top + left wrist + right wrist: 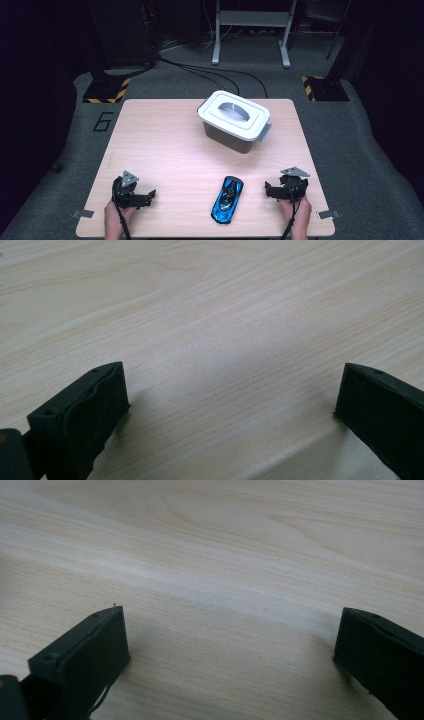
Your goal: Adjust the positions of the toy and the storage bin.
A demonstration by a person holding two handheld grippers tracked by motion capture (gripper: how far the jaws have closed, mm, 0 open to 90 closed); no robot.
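High view: 1 light wood tabletop (165, 150), 1 blue toy car (227, 199), 1 grey box w/ white lid (234, 121), 2 grippers, 2 hands. Toy car lies low centre of the frame, nose pointing up and a bit right, flat on its wheels, btw. the two grippers but touching neither; it sits nearer the right gripper (275, 191) than the left gripper (145, 196). Box stands upper centre of the frame, lid on, 1 oval recess in the lid top, 1 grey latch on its right end; well apart from the car and both grippers.

Left gripper sits lower left of the frame, held by 1 hand (116, 219) coming in from the bottom edge, jaws wide apart, nothing btw. them. Right gripper sits lower right, held by the other hand (300, 212), jaws also wide, nothing held. Each has 1 grey three-cornered plate on top and 1 cable trailing down.

Left gripper view: 2 black jaws low in the frame, far apart, bare wood grain btw. them. Right gripper view: same, 2 jaws spread wide over bare tabletop
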